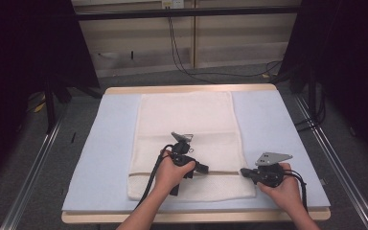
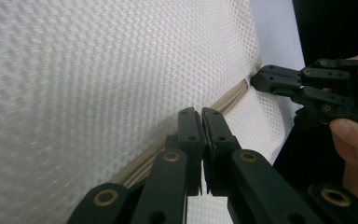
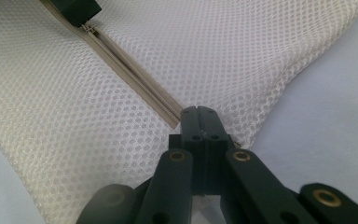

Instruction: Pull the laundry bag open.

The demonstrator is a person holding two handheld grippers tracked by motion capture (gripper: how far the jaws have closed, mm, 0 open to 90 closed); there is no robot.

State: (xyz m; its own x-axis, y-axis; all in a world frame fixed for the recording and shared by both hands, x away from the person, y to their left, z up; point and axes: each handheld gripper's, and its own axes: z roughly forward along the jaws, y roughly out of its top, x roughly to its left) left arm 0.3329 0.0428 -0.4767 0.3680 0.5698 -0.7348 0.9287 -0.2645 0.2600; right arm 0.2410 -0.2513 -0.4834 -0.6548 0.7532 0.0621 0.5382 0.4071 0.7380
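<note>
At the lower right of the high view, the right gripper [image 1: 244, 171] is held closed on the end of the beige zipper [image 3: 135, 77] at the right edge of the white mesh bag [image 1: 187, 124]. Just left of it, low in the frame's centre, the left gripper [image 1: 205, 168] is seen clamped shut on the zipper along the same line. The mesh bag is spread flat on the pale blue mat [image 1: 103, 143] covering the desk [image 1: 191, 89], reaching toward its far edge. Beyond, cables [image 1: 182, 62] are seen on the floor.
</note>
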